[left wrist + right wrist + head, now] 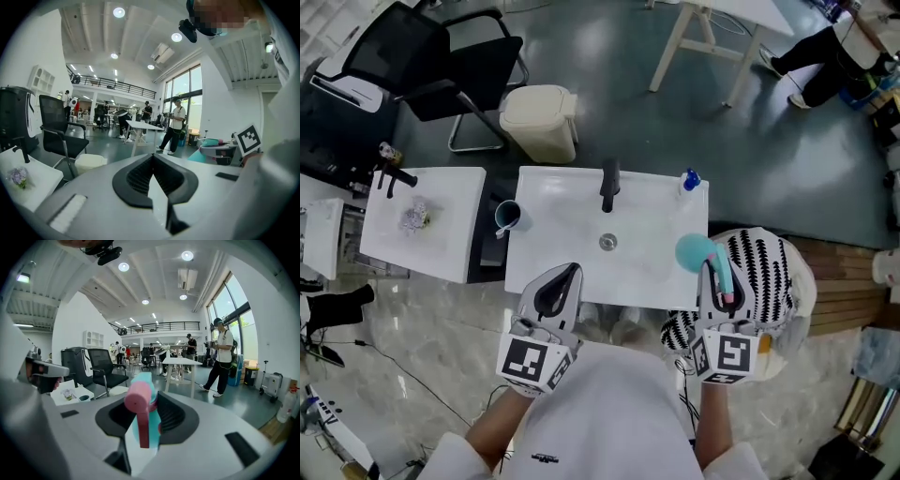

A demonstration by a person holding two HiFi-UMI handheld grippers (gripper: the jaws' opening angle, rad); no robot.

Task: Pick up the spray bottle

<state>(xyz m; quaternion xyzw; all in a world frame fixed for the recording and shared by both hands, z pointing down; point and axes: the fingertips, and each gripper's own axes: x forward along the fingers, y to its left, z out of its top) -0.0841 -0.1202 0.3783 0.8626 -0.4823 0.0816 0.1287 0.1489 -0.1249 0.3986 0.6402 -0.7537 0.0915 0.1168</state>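
Teal spray bottle [696, 251] (pink trigger [139, 401]) clamped in right hand-held gripper [718, 279]; left hand-held gripper [570, 271] closed.

- The white rectangular sink top [567, 267] lies bare all round its metal drain [607, 242].
- A black upright tap [608, 185] blocks 12 o'clock.
- A small blue-capped bottle [690, 179] stands at 2 o'clock.
- A blue cup [508, 217] sits just off the edge at 9 o'clock.
- At 4 o'clock hangs the right gripper [717, 281], clamped on a teal plastic spray bottle [694, 251].

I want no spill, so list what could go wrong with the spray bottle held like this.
The right gripper clamps the spray bottle near its pink trigger; the teal body juts past the jaws and may slip. A tighter squeeze might press the trigger and spray over the sink.
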